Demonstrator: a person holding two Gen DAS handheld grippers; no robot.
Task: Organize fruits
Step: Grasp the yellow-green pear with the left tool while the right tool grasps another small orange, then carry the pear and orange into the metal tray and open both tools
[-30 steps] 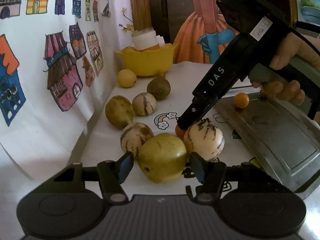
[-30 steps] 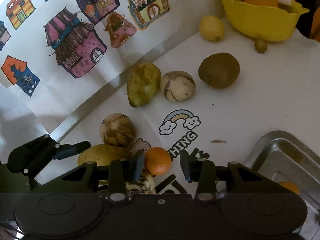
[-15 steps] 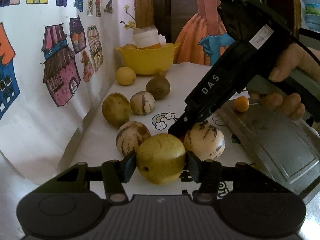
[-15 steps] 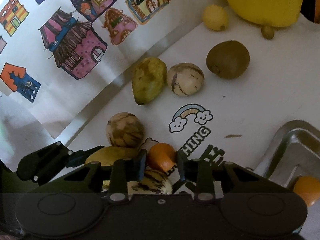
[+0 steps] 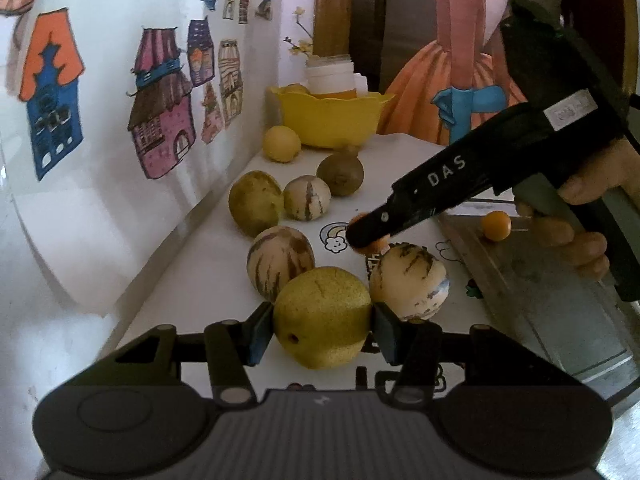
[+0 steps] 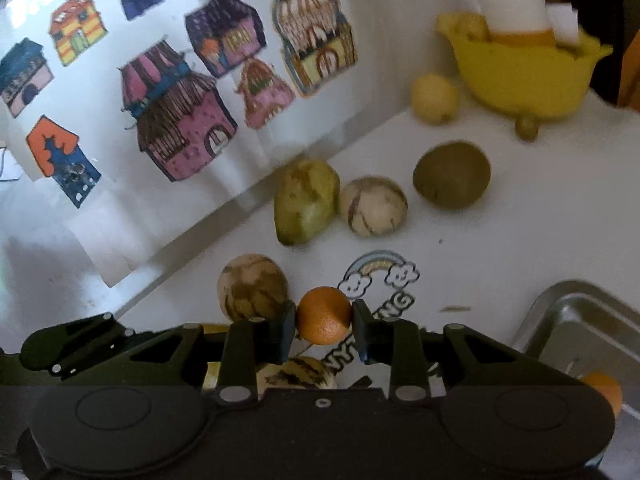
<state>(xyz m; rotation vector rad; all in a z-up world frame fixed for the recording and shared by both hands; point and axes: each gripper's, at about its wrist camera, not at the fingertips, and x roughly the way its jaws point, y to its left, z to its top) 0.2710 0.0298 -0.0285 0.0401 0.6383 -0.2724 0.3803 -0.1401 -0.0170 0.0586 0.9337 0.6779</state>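
Note:
My left gripper (image 5: 322,330) is shut on a yellow-green pear (image 5: 322,316) low over the white table. My right gripper (image 6: 323,326) is shut on a small orange (image 6: 323,314) and holds it just above the table; in the left wrist view the right gripper (image 5: 366,236) shows with the orange (image 5: 374,245) at its tip. Two striped melons (image 5: 280,262) (image 5: 408,282) lie beside the pear. Farther back lie another pear (image 5: 255,202), a striped melon (image 5: 307,198), a kiwi (image 5: 341,174) and a lemon (image 5: 281,144). A second orange (image 5: 496,226) sits on the metal tray (image 5: 560,304).
A yellow bowl (image 5: 330,120) with a jar in it stands at the back of the table. A wall with house drawings (image 5: 160,120) runs along the left. The metal tray (image 6: 576,320) lies on the right. A small green fruit (image 6: 526,128) lies by the bowl.
My left gripper closed on the yellow-green pear. My right gripper closed on the small orange and lifted it slightly off the table.

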